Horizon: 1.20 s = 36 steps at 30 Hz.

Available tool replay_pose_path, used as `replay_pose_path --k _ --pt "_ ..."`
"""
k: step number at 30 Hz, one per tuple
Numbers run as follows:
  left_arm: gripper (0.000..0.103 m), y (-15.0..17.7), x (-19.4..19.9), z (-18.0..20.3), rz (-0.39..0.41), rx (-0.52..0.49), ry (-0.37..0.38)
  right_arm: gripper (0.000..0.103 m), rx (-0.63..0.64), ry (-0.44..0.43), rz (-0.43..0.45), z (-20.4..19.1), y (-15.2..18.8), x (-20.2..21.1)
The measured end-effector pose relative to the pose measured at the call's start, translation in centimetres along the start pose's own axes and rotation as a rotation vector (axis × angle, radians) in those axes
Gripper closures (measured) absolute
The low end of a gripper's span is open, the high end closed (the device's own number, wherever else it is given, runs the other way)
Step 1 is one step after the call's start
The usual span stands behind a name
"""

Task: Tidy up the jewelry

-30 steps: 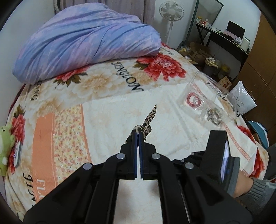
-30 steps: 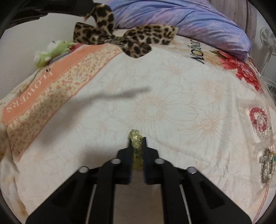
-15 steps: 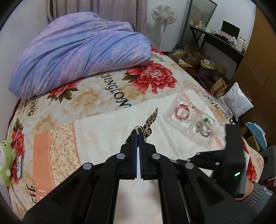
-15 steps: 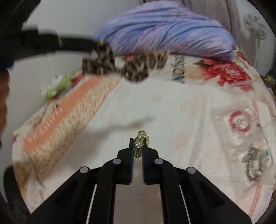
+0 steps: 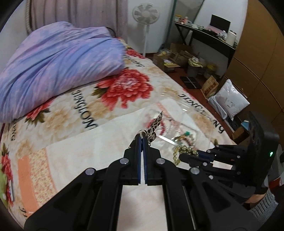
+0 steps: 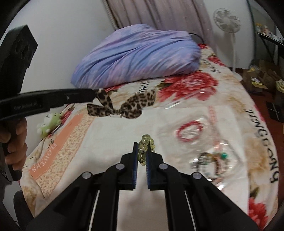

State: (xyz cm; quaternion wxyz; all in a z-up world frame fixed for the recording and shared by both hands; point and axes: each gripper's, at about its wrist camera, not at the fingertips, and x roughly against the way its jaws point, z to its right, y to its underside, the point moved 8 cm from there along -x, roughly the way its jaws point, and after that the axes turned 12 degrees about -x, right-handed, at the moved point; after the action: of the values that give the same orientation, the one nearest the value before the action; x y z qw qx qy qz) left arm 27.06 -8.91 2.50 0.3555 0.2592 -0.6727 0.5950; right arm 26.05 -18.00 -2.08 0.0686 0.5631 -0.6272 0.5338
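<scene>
Left claw (image 5: 142, 140) clamping one tail of leopard-print bow (image 6: 122, 106), holding it in the air over the bed (image 6: 113, 142); looking feather-light & floppy, so pinching at centre knot prob. steadier than at a tail. Right claw (image 6: 142, 151) closing on yellow bead bracelet (image 6: 144, 148), also held above bed, w/ beads glossy, round, likely slippery & loop slack, so gripping across several beads, not one. Clear organizer tray (image 6: 209, 142) sitting on bed just right of both, w/ red bead bracelet (image 6: 190, 130) & mixed pieces inside.

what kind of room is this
Most likely a bedroom: a bed under a floral blanket, a bunched purple duvet, and a standing fan beside a cluttered desk.
</scene>
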Motion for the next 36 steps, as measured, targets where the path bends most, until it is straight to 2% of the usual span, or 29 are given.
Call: replay_pose_path --k 7,14,16,17,18,19,20,24,27,28,31,36 --pt "0.1 -2.3 -3.8 3.3 -0.015 -0.039 0.033 0.095 -0.064 0.049 0.034 5.2 -1.0 2.2" --pt "0.1 -4.3 -6.3 4.3 -0.018 -0.044 0.049 0.095 -0.091 0.073 0.03 7.7 -1.7 2.3" --pt "0.098 -4.6 -6.6 4.3 -0.016 -0.046 0.044 0.09 -0.115 0.08 0.02 8.3 -1.8 2.0" --pt "0.088 -4.7 -6.7 4.3 -0.014 -0.045 0.038 0.078 -0.131 0.088 0.017 8.7 -1.9 1.9" --pt "0.081 -4.7 -6.8 4.2 -0.012 -0.039 0.034 0.071 -0.154 0.087 0.018 9.1 -2.0 2.0" --pt "0.064 -4.6 -6.8 4.1 -0.009 -0.031 0.03 0.065 -0.161 0.08 0.02 9.1 -2.0 2.1" --pt "0.057 -4.4 -6.8 4.0 -0.007 -0.023 0.033 0.065 -0.164 0.075 0.02 9.2 -2.1 2.2" --pt "0.053 -3.4 -7.0 3.3 -0.023 0.015 0.046 0.065 -0.153 0.087 0.013 9.2 -1.9 2.2" --pt "0.037 -2.1 -6.5 2.8 -0.012 0.067 0.082 0.065 -0.156 0.101 0.015 9.3 -1.7 2.4" --pt "0.028 -1.7 -6.2 2.7 -0.006 0.084 0.097 0.064 -0.155 0.104 0.013 9.2 -1.5 2.5" --pt "0.012 -0.4 -5.3 2.5 0.02 0.111 0.1 0.058 -0.132 0.119 0.011 8.7 -0.7 3.1" --pt "0.007 1.2 -3.9 2.8 0.039 0.103 0.114 0.046 -0.094 0.137 0.043 7.2 0.4 5.0"
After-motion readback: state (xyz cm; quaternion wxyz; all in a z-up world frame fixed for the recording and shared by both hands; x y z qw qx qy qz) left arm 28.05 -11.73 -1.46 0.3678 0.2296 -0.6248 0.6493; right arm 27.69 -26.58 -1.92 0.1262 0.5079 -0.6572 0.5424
